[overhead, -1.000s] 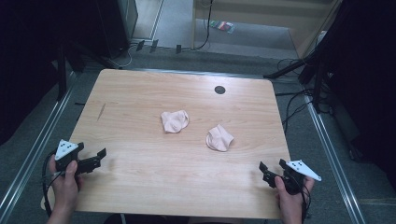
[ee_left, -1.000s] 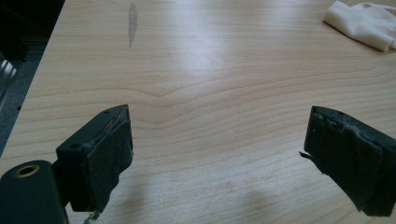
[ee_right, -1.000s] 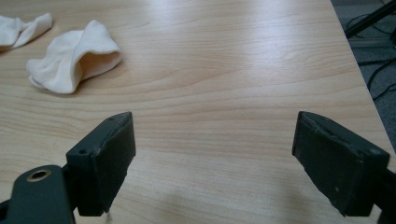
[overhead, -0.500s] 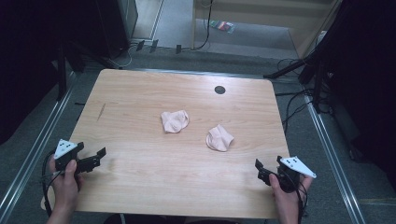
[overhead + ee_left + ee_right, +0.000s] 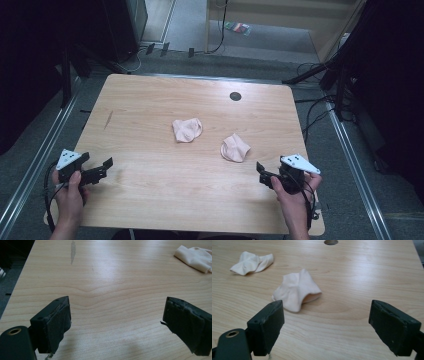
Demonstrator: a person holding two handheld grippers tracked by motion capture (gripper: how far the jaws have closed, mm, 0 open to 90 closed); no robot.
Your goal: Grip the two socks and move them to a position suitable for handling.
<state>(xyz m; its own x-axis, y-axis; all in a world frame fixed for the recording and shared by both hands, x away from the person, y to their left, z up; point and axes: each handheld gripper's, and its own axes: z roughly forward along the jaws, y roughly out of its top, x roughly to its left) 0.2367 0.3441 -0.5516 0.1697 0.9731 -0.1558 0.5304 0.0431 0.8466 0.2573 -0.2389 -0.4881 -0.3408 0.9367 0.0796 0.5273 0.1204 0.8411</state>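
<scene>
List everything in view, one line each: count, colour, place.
crumpled cloths: 2, pale pink-cream, mid-table; left one, right one lying apart, neither touched
table: 1, light wood, centre of the high view
round hole: 1, dark, far side of the tabletop
streak mark: 1, grey, left part of the tabletop
cables: several, black, on the floor right of the table
small packet: 1, multicoloured, on the floor beyond the table; too small to identify
left gripper: 1, black, near-left table edge, open, held by the left hand
right gripper: 1, black, near-right table edge, open, held by the right hand
</scene>
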